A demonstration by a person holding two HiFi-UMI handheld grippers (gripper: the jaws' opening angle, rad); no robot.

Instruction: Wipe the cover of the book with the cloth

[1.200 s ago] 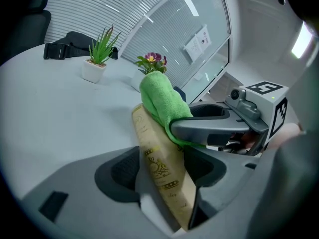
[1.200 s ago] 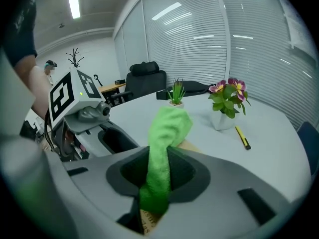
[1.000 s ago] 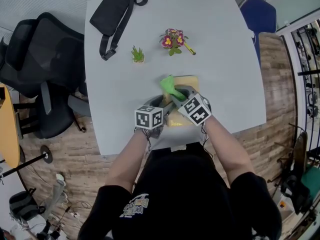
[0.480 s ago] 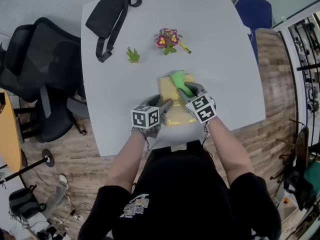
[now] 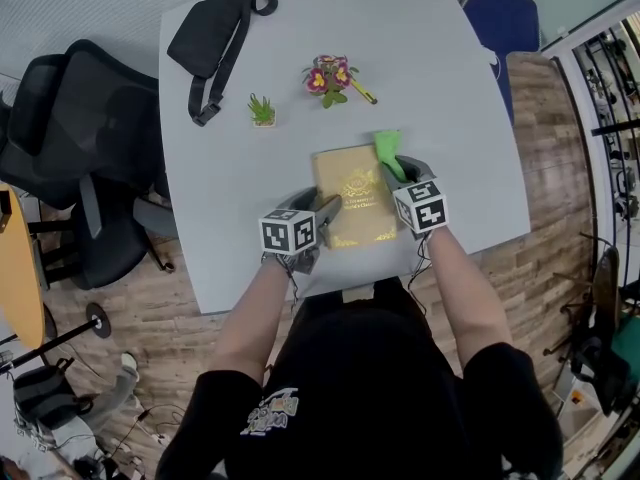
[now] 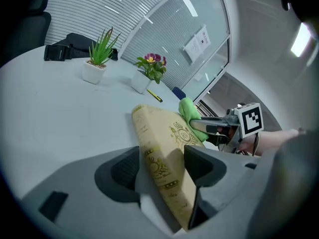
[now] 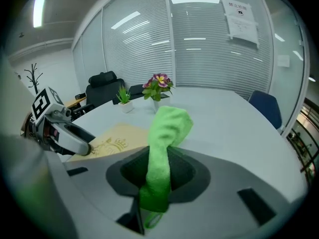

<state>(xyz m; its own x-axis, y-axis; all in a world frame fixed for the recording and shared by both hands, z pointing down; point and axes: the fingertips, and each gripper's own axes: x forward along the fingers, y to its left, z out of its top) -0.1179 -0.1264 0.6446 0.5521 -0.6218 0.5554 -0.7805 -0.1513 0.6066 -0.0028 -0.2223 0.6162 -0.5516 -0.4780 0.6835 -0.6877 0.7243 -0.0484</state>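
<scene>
A tan book with gold print (image 5: 355, 194) lies flat on the white table (image 5: 230, 168) near its front edge. My left gripper (image 5: 325, 211) is shut on the book's near left corner; the spine (image 6: 159, 166) stands between its jaws. My right gripper (image 5: 398, 174) is shut on a bright green cloth (image 5: 388, 148), which sticks out past the book's far right corner. In the right gripper view the green cloth (image 7: 164, 148) hangs pinched between the jaws, with the book (image 7: 112, 136) to the left.
A small green plant (image 5: 262, 111), a pot of pink flowers (image 5: 328, 76) with a yellow pen (image 5: 363, 94) and a black waist bag (image 5: 212, 33) lie further back on the table. Black office chairs (image 5: 70, 148) stand to the left, a blue chair (image 5: 500, 23) at the far right.
My right gripper has swept the green cloth from the book's far left part across the cover to just beyond its right edge. The left gripper has kept its hold on the book.
</scene>
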